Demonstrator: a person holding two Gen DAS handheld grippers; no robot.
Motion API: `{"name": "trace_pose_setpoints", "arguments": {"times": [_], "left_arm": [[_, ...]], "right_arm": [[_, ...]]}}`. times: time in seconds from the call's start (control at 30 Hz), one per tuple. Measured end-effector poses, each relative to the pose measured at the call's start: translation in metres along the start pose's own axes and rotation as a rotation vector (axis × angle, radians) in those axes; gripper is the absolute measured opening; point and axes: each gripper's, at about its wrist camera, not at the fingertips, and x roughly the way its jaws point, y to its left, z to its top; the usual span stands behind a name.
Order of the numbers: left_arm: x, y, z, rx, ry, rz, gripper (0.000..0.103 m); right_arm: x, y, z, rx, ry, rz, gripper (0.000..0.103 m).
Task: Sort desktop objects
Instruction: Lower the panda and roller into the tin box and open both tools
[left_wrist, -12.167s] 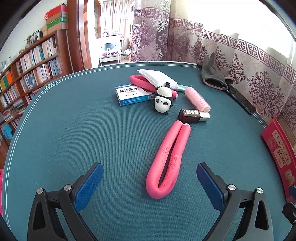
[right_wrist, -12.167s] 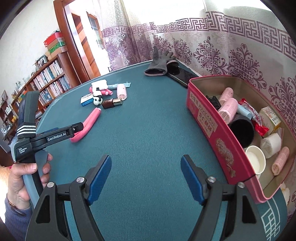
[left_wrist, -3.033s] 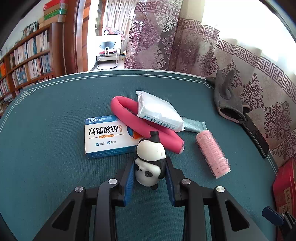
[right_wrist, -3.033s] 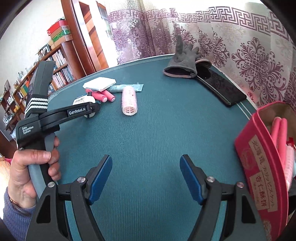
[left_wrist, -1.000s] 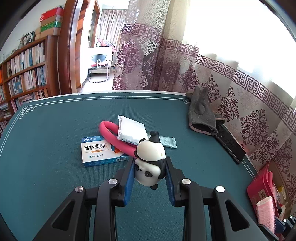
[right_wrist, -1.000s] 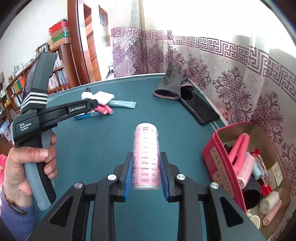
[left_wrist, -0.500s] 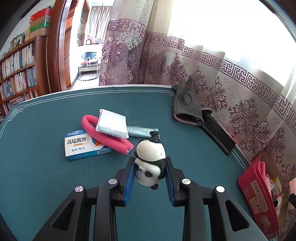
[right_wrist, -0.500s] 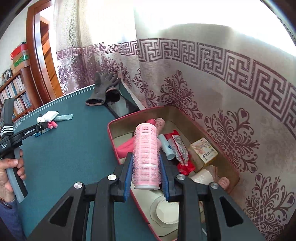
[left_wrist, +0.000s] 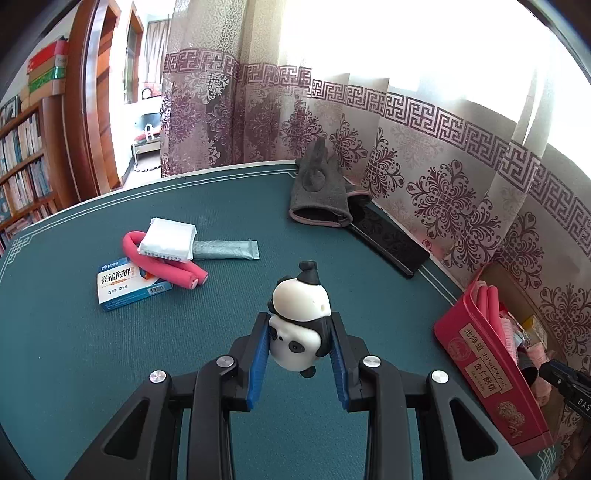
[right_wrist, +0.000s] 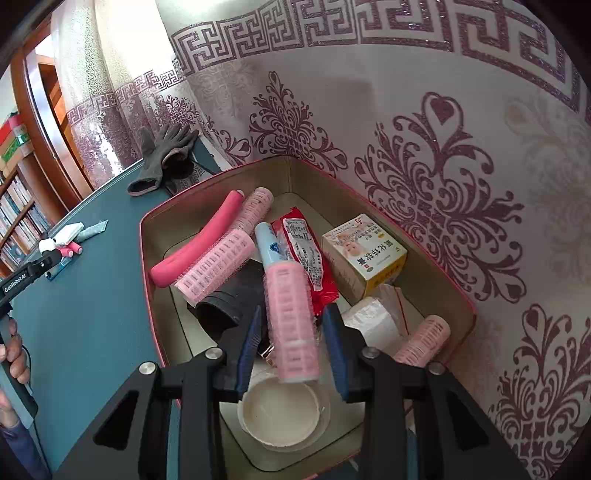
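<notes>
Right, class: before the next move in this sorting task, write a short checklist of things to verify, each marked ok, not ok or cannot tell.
1. Right gripper over the red tin: ok.
2. Its jaws opening around the pink roller: ok.
3. Roller fully free of the pads: cannot tell.
4. Panda figure firmly clamped in the left gripper: ok.
5. Panda over the tin: not ok, above the table.

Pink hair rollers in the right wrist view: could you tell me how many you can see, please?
4. One roller sits between the opening right gripper jaws; one lies across the box's left; one at its back; one by the right wall. Others may be buried.
</notes>
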Motion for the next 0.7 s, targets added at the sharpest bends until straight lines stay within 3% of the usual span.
{"name": "trace_pose_setpoints", "arguments": {"times": [0.1, 0.37, 0.7], "left_arm": [[-0.004, -0.021, -0.002, 0.028, 0.012, -0.032, 0.032], [-0.010, -0.090, -0.007, 0.106, 0.045, -0.156, 0.032], [-0.009, -0.183, -0.027, 0.255, 0.100, -0.302, 0.032]], "right_arm": [[-0.007, -0.008, -0.003, 0.005, -0.025, 0.005, 0.051], [-0.023, -0.019, -0.010, -0.015, -0.081, -0.007, 0.052], [-0.038, -0.020, -0.019, -0.086, -0.154, -0.003, 0.062]]}}
